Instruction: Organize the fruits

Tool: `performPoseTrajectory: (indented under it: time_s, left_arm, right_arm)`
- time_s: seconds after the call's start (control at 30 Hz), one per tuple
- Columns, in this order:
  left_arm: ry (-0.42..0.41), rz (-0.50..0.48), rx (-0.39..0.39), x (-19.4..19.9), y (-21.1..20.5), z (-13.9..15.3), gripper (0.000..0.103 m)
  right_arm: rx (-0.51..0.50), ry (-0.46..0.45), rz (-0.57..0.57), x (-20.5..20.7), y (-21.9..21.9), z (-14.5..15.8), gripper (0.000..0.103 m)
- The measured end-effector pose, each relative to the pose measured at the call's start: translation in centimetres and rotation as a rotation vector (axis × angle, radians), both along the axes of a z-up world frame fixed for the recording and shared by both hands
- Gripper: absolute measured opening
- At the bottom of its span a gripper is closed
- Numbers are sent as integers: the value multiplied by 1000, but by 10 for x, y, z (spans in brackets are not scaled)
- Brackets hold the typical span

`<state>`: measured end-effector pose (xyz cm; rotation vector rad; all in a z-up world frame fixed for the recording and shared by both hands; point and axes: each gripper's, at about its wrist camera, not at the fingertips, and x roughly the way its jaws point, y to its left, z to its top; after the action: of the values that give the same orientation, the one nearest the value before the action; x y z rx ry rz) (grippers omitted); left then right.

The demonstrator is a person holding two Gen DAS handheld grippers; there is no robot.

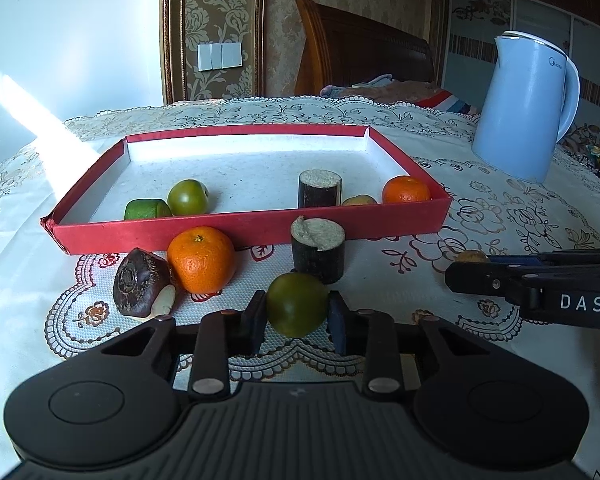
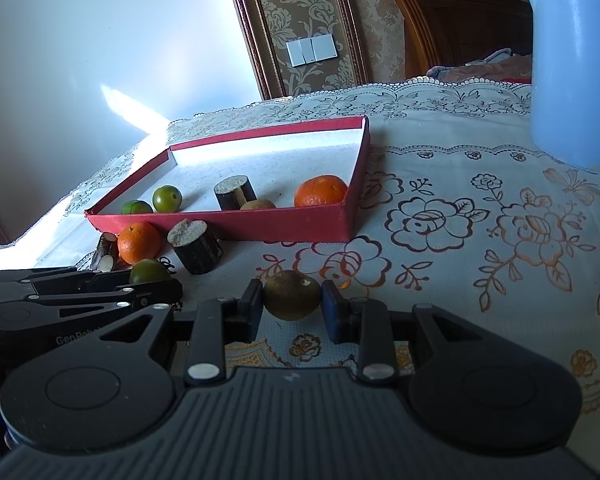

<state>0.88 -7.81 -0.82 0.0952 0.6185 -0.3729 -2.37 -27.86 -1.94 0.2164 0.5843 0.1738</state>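
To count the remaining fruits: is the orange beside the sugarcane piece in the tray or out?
Out: the orange lies on the tablecloth before the red tray's front wall.

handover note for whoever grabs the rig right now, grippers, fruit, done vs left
Left gripper: fingers closed on a green fruit on the tablecloth.
Right gripper: fingers closed on a brown fruit, also on the cloth.
Red tray holds: two green fruits, a cane piece, a brown fruit, an orange.
Left outside, by the tray's near wall: orange, cane piece, dark chestnut-like piece.
Next, probably: carry both gripped fruits into the tray, then those three.
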Motion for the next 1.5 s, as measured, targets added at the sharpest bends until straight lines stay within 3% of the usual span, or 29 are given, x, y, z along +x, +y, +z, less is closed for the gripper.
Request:
performPoseTrajectory:
  time_s: [0.5, 0.93, 1.5]
  left_arm:
    - [-61, 31, -22, -11, 6, 6, 30]
    - [-147, 74, -48, -17, 28, 28, 30]
    - [-228, 200, -47, 16, 69, 47, 30]
  right_arm:
    - [-30, -24, -18, -3, 6, 5, 30]
    - [-75, -108, 26, 7, 51, 29, 30]
    - [-122, -170, 44, 39, 99, 49, 30]
